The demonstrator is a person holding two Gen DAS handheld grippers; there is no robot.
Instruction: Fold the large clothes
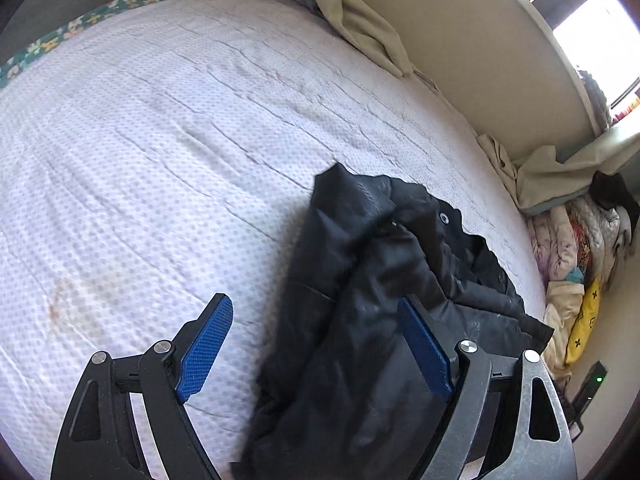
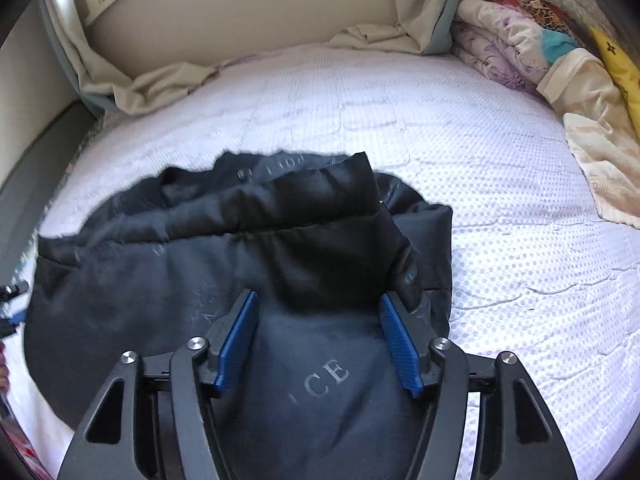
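Note:
A black padded jacket [image 1: 380, 280] lies crumpled on the white dotted mattress [image 1: 160, 140]. In the right wrist view the jacket [image 2: 220, 248] spreads wide, with a folded part on top and faint lettering near me. My left gripper [image 1: 316, 312] is open and empty, hovering over the jacket's left edge. My right gripper [image 2: 318, 308] is open and empty, just above the jacket's near part. The left gripper's tip shows at the left edge of the right wrist view [image 2: 12, 304].
A beige sheet [image 1: 360, 20] is bunched along the wall. Folded quilts and a yellow cushion [image 2: 540, 52] are piled at the bed's end. A window [image 1: 592, 20] is above. A floral cloth [image 1: 60, 36] edges the far side of the mattress.

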